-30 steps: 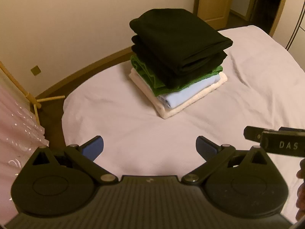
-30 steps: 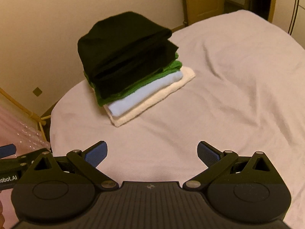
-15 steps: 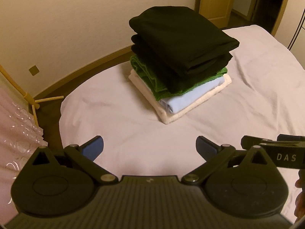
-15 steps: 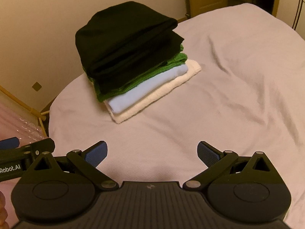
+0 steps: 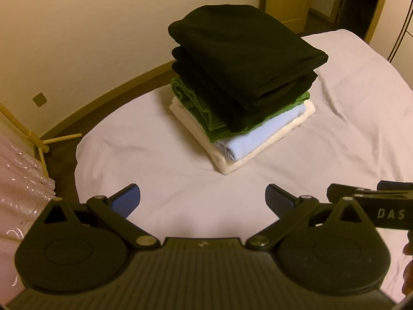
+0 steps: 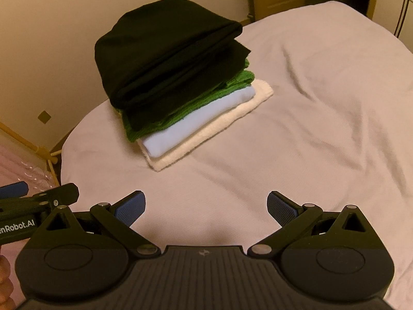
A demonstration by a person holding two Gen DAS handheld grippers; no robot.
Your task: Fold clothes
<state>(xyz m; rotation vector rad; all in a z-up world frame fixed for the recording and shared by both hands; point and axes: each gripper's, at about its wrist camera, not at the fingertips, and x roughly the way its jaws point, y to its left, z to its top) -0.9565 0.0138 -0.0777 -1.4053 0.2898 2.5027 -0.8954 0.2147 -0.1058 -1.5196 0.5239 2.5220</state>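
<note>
Folded clothes point(image 5: 242, 82) sit in a neat stack on the pale pink bed sheet point(image 5: 160, 155): black cloth on top, then green, light blue and cream towel. I think the folding is done (nothing loose in sight), so next I find another piece. My left gripper point(image 5: 202, 199) and right gripper point(image 6: 206, 206) hang wide open, empty, well short of the stack.

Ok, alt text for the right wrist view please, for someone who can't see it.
A neat stack of folded clothes, black on top, then green, pale blue and a cream towel, sits on a pinkish-white bedsheet. The open right gripper is in the foreground holding nothing, with the left gripper at the left edge.
</note>
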